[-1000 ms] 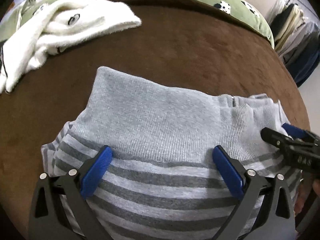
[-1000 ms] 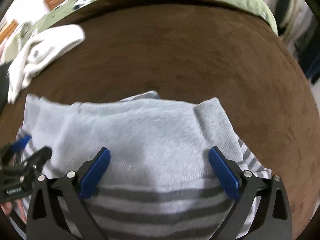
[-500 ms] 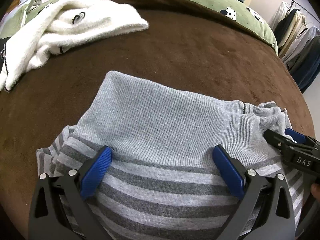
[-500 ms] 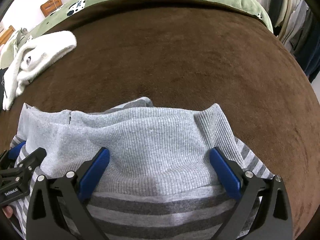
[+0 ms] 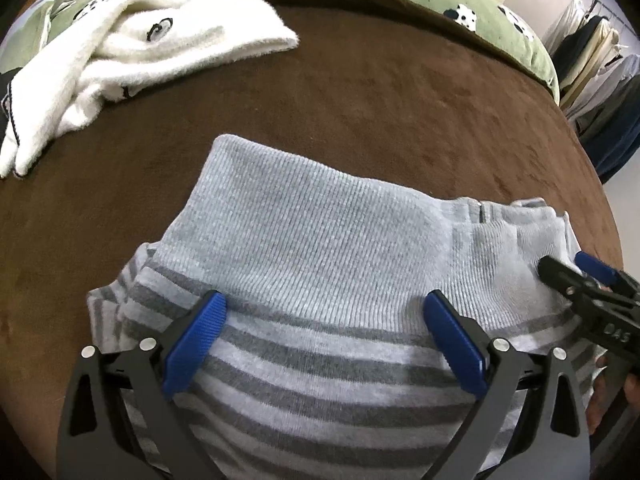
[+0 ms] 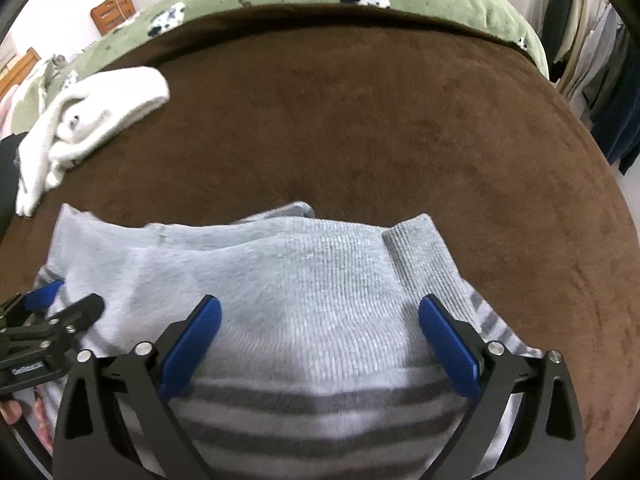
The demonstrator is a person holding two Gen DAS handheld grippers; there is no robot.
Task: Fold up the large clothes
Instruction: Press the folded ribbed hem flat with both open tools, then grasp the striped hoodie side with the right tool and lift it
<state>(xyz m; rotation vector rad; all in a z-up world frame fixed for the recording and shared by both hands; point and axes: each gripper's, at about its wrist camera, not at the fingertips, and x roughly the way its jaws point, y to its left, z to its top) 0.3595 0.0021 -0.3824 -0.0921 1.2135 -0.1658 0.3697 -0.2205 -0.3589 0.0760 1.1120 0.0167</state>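
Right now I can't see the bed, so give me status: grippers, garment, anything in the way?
Left gripper and right gripper open, over the folded grey striped sweater. White fleece garment far-left on brown blanket, apart.

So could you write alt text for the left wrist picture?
A folded grey striped sweater lies on a brown blanket, the left gripper over it with jaws open. A white fluffy garment lies beyond.

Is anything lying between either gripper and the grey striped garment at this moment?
Nothing visible does. The left gripper and the right gripper both sit directly over the grey striped garment, jaws open. The white fluffy garment lies apart, far left on the brown blanket.
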